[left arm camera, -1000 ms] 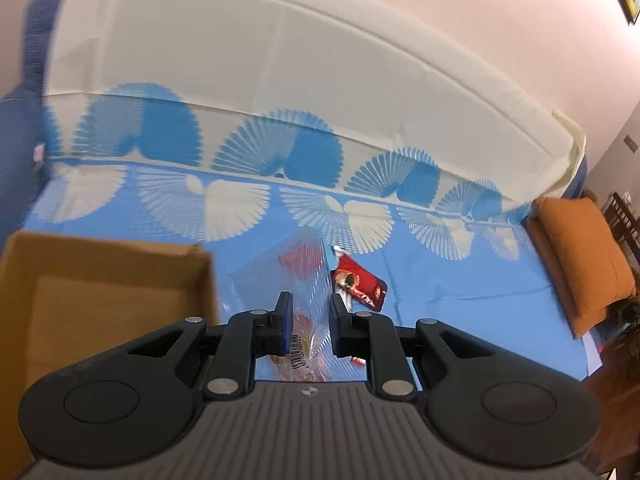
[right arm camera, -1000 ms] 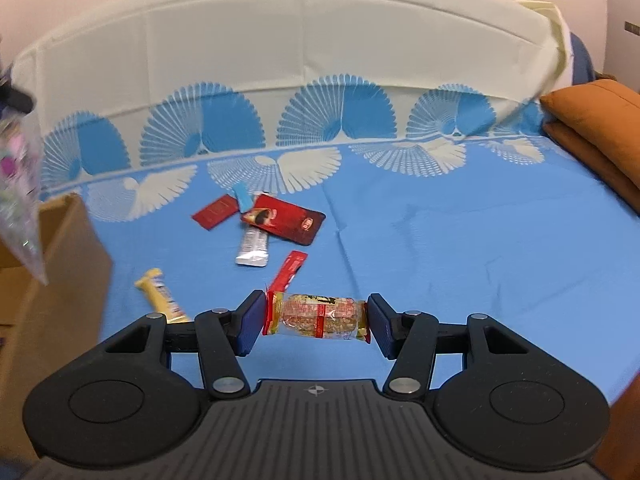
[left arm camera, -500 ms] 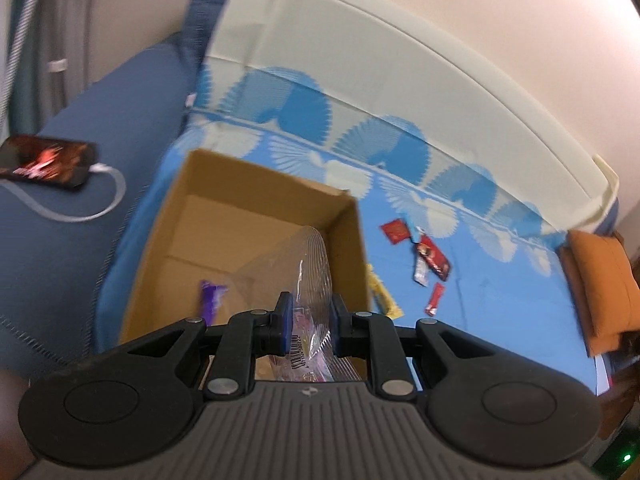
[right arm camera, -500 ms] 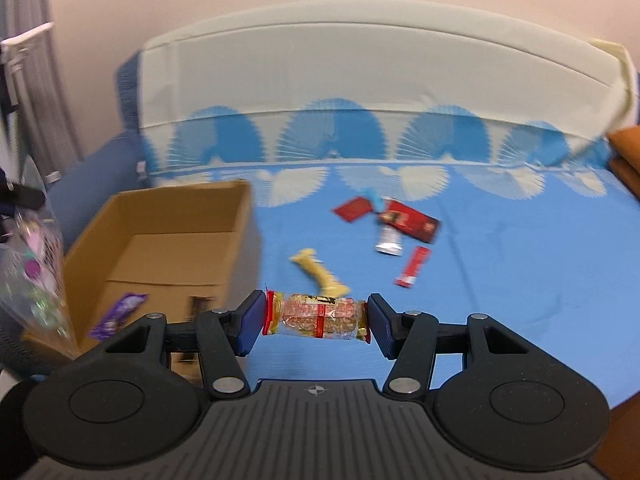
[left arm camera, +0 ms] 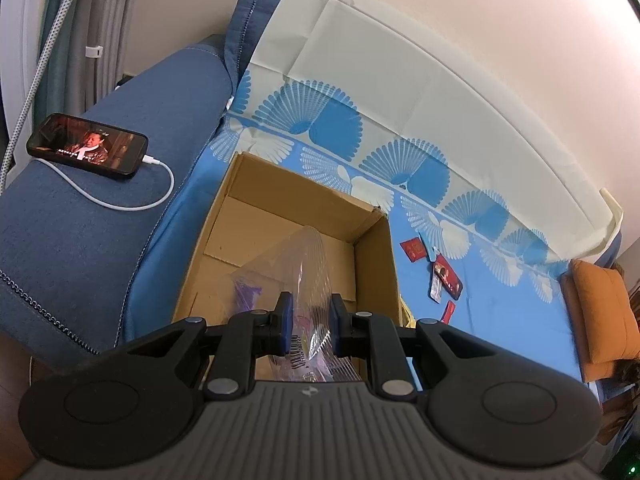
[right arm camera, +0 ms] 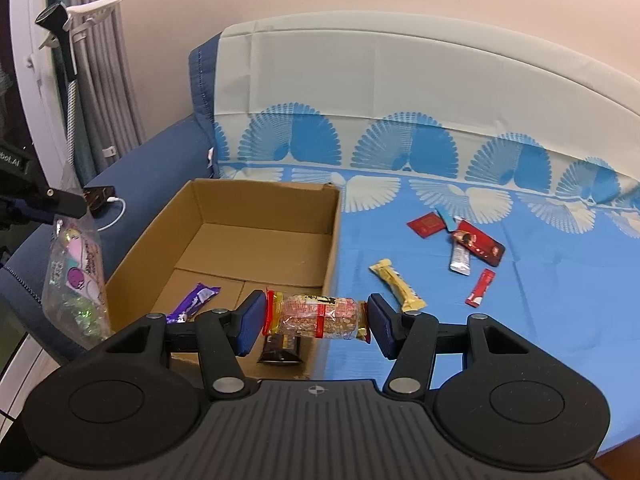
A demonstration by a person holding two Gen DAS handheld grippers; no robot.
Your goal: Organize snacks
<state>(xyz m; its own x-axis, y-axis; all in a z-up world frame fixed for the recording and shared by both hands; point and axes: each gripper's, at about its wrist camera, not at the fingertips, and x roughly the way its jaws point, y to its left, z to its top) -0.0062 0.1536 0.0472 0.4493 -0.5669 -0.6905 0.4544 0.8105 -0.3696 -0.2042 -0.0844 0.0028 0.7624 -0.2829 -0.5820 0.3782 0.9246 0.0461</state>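
One open brown corrugated cardboard box (right arm camera: 256,240) is seen standing on the blue fan-patterned bed cover (right arm camera: 560,320), at its left end beside a dark blue upholstered arm. It is judged stiff and light; no grip on it is called for, since it serves only as the place the snacks go.

One clear crinkly plastic bag printed with pastel shapes (right arm camera: 76,280) is gripped at its top edge by the left gripper (left arm camera: 308,322), whose jaws are clenched on the film, and it is hung just over the near left corner of the box. The bag is judged soft, slippery and floppy, so a pinch on the flat seam is reckoned the safest hold.

One clear-wrapped puffed-grain bar with red bands (right arm camera: 316,317) is clamped end to end between the jaws of the right gripper (right arm camera: 316,320), above the box's near right wall. It is judged light but brittle, and an endwise squeeze could crumble it; a light hold is advised.

Inside the box two snacks can be counted: one purple foil bar (right arm camera: 194,302) and one dark brown packet (right arm camera: 280,350), partly hidden behind the grain bar.

Six small snacks are left loose on the cover, well apart from the box: one yellow wrapped bar (right arm camera: 398,286), one red-and-black flat pouch (right arm camera: 478,242), one flat red packet (right arm camera: 426,224), one silver sachet (right arm camera: 460,260), one red stick sachet (right arm camera: 480,287) and one small blue sachet (right arm camera: 446,216). All are judged thin, light and slick, best pinched across the narrow width.
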